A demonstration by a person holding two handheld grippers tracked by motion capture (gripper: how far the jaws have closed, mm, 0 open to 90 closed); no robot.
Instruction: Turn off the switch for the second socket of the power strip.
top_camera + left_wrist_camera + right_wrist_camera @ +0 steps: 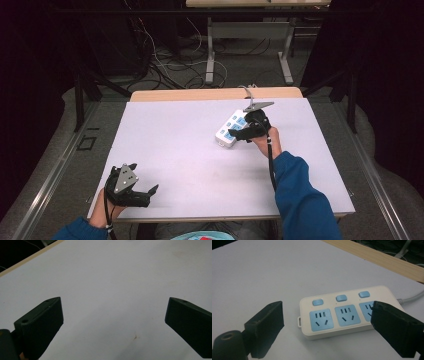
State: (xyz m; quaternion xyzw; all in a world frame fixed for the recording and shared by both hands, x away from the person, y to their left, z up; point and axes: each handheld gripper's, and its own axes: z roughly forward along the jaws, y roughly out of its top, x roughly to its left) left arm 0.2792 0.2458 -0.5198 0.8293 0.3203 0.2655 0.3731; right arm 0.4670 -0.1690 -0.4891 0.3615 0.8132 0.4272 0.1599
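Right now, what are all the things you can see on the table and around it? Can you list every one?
Power strip: one, white with three blue sockets and three blue buttons, on the far right part of the table, in front of the right gripper.
Power strip cable: one, grey-white, leaving the strip's far end toward the table's back edge.
Table: one, pale lilac top with a wooden strip along the far edge.
Second table: one, grey legs, standing behind on the floor.
Floor cables: a tangle, black and white, beyond the table.
Left gripper: one, black, open, near the front left corner.
Right gripper: one, black, open, at the power strip.
Sleeves: two, blue.
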